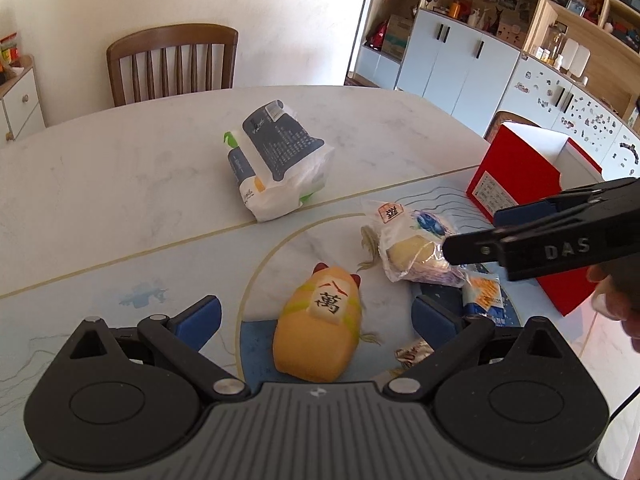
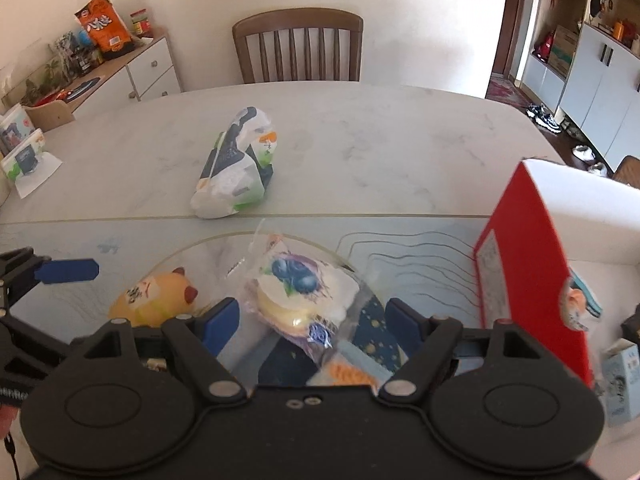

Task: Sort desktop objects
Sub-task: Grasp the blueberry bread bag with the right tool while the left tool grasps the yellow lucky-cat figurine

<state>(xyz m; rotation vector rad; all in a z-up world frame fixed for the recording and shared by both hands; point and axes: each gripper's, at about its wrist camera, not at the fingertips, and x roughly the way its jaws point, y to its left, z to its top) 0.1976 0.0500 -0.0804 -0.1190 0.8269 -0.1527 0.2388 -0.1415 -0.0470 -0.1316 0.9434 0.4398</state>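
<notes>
Marble-look table (image 1: 120, 168) has open room across its far half, only the tissue pack (image 1: 280, 160) lying there near the mat seam; far edge runs under a wooden chair (image 1: 172, 64)

Near half is crowded: red box (image 1: 516, 184) stands at the right, open top, close beside the clutter on the printed mat (image 1: 100, 280)

Left gripper (image 1: 316, 316): fingers wide apart, nothing clamped. Yellow cat toy (image 1: 320, 324) lies between them on the mat, pads clear of it on both sides

Right gripper (image 2: 312, 320): fingers also wide apart, empty. Bagged pastry (image 2: 300, 292) with the blueberry print sits between the blue pads (image 2: 222, 322), no pad pressing on it as far as the right wrist view shows. In the left wrist view its fingertip sits at the bag's right edge; touching or just short, cannot tell

Orange-and-white packet (image 1: 484, 292) lies just right of the pastry, partly under it, near the red box wall. Small blue carton (image 2: 622, 380) stands right of the box
</notes>
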